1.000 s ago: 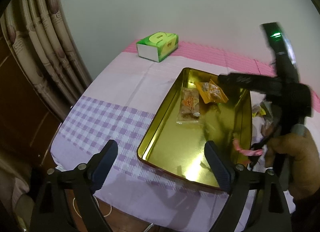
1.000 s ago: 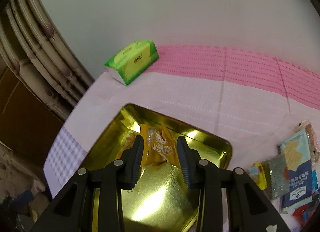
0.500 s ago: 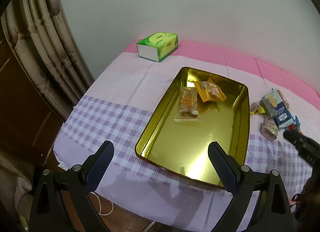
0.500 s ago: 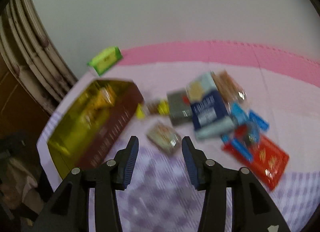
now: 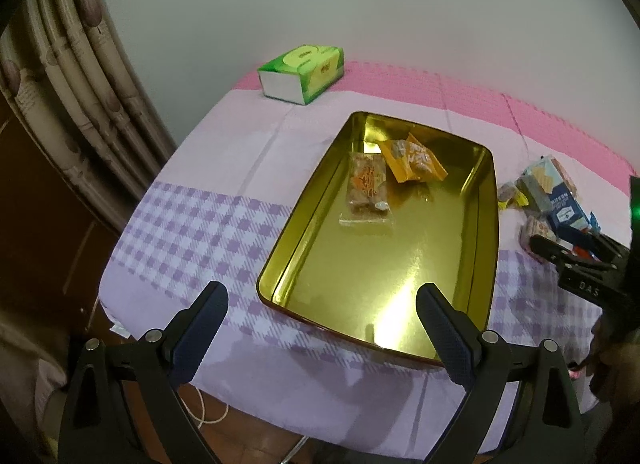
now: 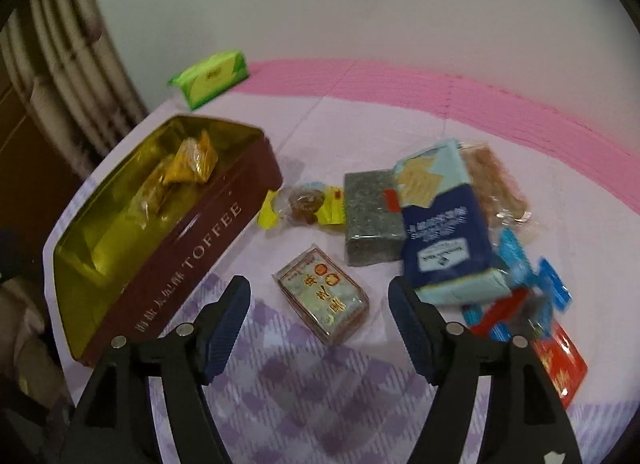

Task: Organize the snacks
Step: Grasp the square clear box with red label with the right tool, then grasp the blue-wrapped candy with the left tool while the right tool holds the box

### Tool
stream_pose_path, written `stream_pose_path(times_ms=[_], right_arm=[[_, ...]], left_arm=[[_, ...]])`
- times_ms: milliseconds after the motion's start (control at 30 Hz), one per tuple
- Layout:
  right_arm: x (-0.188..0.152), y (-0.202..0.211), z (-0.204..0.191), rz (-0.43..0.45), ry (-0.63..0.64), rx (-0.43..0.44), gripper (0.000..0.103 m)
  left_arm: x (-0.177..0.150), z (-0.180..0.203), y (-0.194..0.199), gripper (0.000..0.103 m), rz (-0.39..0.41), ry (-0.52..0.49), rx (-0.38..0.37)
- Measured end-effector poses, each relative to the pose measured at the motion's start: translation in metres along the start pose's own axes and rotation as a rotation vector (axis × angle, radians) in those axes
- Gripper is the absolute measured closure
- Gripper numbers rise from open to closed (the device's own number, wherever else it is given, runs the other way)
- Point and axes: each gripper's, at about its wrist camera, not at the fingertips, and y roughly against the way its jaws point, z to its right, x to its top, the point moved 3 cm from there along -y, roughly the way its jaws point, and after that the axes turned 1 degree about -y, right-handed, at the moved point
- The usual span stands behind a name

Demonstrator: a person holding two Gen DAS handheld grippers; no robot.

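A gold-lined toffee tin (image 5: 486, 264) (image 6: 192, 248) lies open on the table. In it lie an orange snack packet (image 5: 412, 158) (image 6: 194, 160) and a clear packet (image 5: 366, 188). My left gripper (image 5: 320, 320) is open and empty above the tin's near edge. My right gripper (image 6: 320, 312) is open and empty, just above a small clear-wrapped brown snack (image 6: 322, 300). Right of the tin lies a heap of snacks: a grey block (image 6: 370, 218), a blue packet (image 6: 446, 232) and a red packet (image 6: 560, 364). The right gripper's body shows at the right in the left wrist view (image 5: 588, 268).
A green tissue box (image 5: 302, 72) (image 6: 210, 78) stands at the table's far left. A curtain (image 5: 80, 104) hangs at the left, past the table edge. A pink mat (image 6: 440, 88) runs along the wall. A yellow-wrapped sweet (image 6: 306, 204) lies by the tin.
My right gripper let go of the orange packet in the tin, swung right out of the tin and opened wider over the snack heap. The left gripper stayed almost still.
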Motion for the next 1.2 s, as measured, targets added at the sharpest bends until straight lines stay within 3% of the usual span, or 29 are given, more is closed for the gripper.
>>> stream_pose_path(times_ms=[67, 233, 333, 433, 567, 633, 767, 933, 1000, 1200], right_arm=[[0.002, -0.008, -0.003, -0.020, 0.041, -0.011, 0.041], [0.002, -0.027, -0.012, -0.095, 0.124, -0.071, 0.076], [-0.011, -0.010, -0.012, -0.077, 0.102, -0.067, 0.076], [-0.034, 0.027, 0.003, -0.015, -0.005, -0.033, 0.076], [-0.082, 0.089, 0.062, 0.070, -0.201, -0.074, 0.076], [-0.103, 0.113, 0.091, 0.090, -0.255, -0.122, 0.076], [-0.137, 0.142, 0.145, 0.103, -0.327, -0.245, 0.076], [-0.166, 0.156, 0.186, 0.145, -0.416, -0.293, 0.076], [-0.170, 0.154, 0.191, 0.157, -0.433, -0.282, 0.076], [-0.174, 0.148, 0.193, 0.208, -0.481, -0.196, 0.076]], left_arm=[[0.000, 0.000, 0.000, 0.008, 0.001, 0.000, 0.002], [0.001, 0.003, 0.000, 0.008, 0.009, -0.017, 0.015], [0.000, 0.005, 0.003, 0.008, 0.027, -0.030, 0.022], [0.000, 0.010, 0.012, 0.008, 0.062, -0.053, -0.004], [-0.004, 0.030, 0.031, 0.008, 0.140, -0.126, -0.049], [-0.011, 0.051, 0.040, 0.008, 0.152, -0.192, -0.136], [-0.021, 0.097, 0.043, 0.008, 0.031, -0.234, -0.403], [-0.009, 0.176, 0.031, 0.008, -0.168, -0.190, -0.606], [0.000, 0.204, 0.025, 0.008, -0.213, -0.166, -0.614], [0.015, 0.297, -0.019, 0.008, -0.355, -0.132, -0.533]])
